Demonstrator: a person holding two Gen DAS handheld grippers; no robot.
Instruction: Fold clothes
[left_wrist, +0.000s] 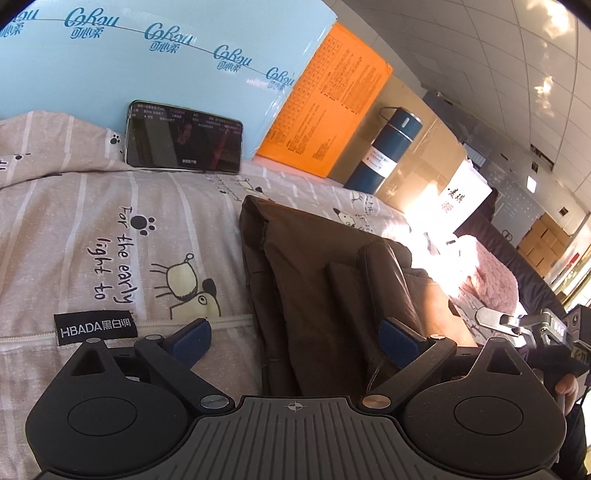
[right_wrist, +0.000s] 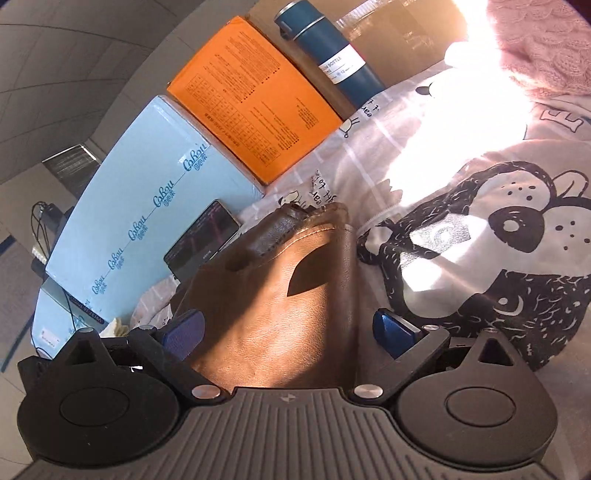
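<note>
A folded brown leather-like garment (left_wrist: 314, 280) lies on the pink patterned bedsheet (left_wrist: 110, 229). My left gripper (left_wrist: 295, 338) is open above its near end, blue pads on either side, holding nothing. In the right wrist view the same garment (right_wrist: 288, 295) stretches away between the blue pads of my right gripper (right_wrist: 291, 332), which is open and empty. A white sweatshirt with a black dog print (right_wrist: 498, 258) lies to the right of the brown garment. The right gripper's body shows at the right edge of the left wrist view (left_wrist: 535, 328).
A phone (left_wrist: 184, 136) leans on a light blue box (left_wrist: 155, 51). An orange box (left_wrist: 332, 99), a dark blue bottle (left_wrist: 384, 151) and cardboard boxes (left_wrist: 424, 166) line the back. A pink fluffy garment (left_wrist: 491, 280) lies far right. Bright sunlight falls across the sheet.
</note>
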